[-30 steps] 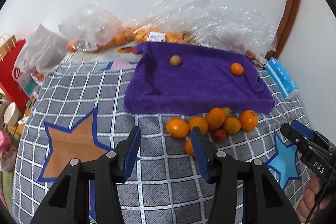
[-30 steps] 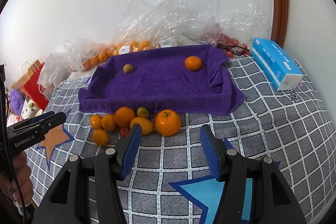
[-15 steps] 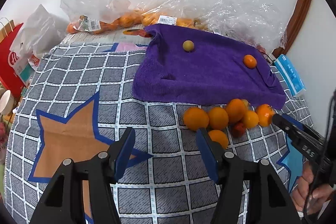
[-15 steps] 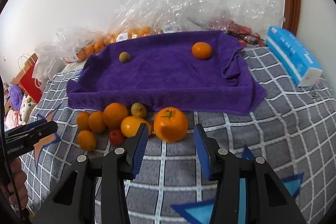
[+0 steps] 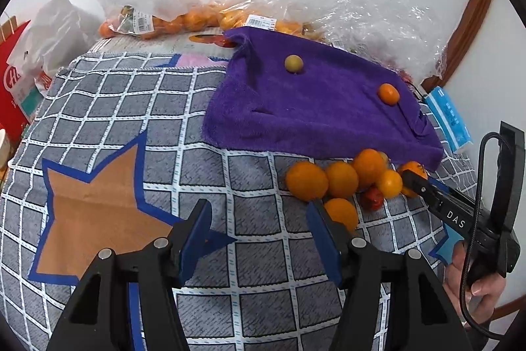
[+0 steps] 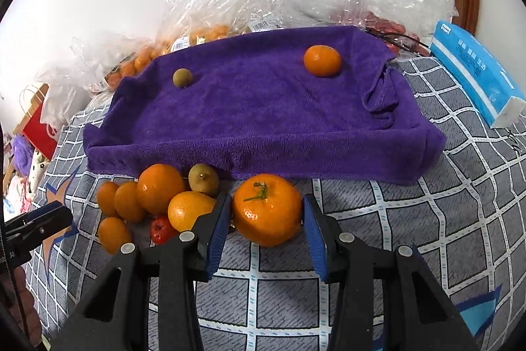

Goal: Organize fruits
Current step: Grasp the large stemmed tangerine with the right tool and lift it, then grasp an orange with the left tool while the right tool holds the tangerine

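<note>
A purple towel [image 5: 312, 114] [image 6: 263, 107] carries a tangerine [image 6: 322, 60] and a small greenish fruit [image 6: 182, 77]. In front of it lies a pile of several oranges [image 5: 342, 180] with a small red fruit [image 6: 161, 229]. My right gripper [image 6: 265, 236] has its jaws closing on either side of the large tangerine [image 6: 266, 209], with thin gaps still showing at the pads. My left gripper [image 5: 259, 219] is open over the checked cloth with nothing between its fingers. A small orange [image 5: 342, 213] sits just outside its right finger.
Clear plastic bags of oranges [image 5: 184, 18] line the wall behind the towel. A blue tissue pack [image 6: 476, 71] lies right of the towel. A red paper bag [image 5: 13, 87] stands at the far left. The grey checked cloth [image 5: 131, 107] has star patches.
Both grippers came down and closer to the fruit pile. The right gripper's jaws narrowed around the large tangerine. The left gripper's jaws widened a little.
</note>
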Demonstrator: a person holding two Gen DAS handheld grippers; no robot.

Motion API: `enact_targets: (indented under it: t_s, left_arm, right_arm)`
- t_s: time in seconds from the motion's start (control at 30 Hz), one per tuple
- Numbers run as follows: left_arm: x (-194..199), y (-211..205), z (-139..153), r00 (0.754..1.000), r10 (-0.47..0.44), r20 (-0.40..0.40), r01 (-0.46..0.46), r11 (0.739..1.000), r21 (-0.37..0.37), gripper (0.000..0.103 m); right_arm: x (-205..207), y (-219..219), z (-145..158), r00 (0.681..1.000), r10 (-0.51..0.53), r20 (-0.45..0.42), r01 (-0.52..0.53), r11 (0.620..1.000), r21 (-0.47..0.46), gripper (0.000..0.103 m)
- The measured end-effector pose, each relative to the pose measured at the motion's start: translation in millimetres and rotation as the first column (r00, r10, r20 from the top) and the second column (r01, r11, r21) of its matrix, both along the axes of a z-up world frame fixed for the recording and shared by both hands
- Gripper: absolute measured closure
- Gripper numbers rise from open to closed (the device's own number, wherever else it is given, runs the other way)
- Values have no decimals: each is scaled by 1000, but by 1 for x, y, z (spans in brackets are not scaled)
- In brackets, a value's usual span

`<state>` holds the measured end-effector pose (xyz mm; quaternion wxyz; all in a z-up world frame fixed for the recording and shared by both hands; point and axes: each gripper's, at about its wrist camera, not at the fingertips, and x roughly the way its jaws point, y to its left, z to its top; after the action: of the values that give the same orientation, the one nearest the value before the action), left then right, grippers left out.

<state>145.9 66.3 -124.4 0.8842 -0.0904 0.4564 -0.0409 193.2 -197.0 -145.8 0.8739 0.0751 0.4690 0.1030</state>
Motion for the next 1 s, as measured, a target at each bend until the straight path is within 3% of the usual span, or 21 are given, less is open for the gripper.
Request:
enact_targets:
  t_s: [0.4, 0.77, 0.93, 1.0]
  left_arm:
    - [-6, -42, -4, 995, -95, 2, 95, 995, -10, 45]
    - [5, -61, -19, 994, -110, -26, 111, 994, 4, 46]
    - [9, -63, -25, 995, -98, -21, 98, 995, 13, 55]
    - [9, -64, -25, 995, -96, -9, 96, 995, 9, 63]
  right_arm:
    - [-41, -15, 16, 998, -22, 53, 26, 997, -70, 60]
    - [-54, -42, 20, 995, -70, 66, 75, 994, -76, 60]
    - [-52, -43, 10, 996, -65, 52, 69, 995, -71, 60]
    - [-51, -41, 6, 997, -58, 49, 62, 995, -74, 60]
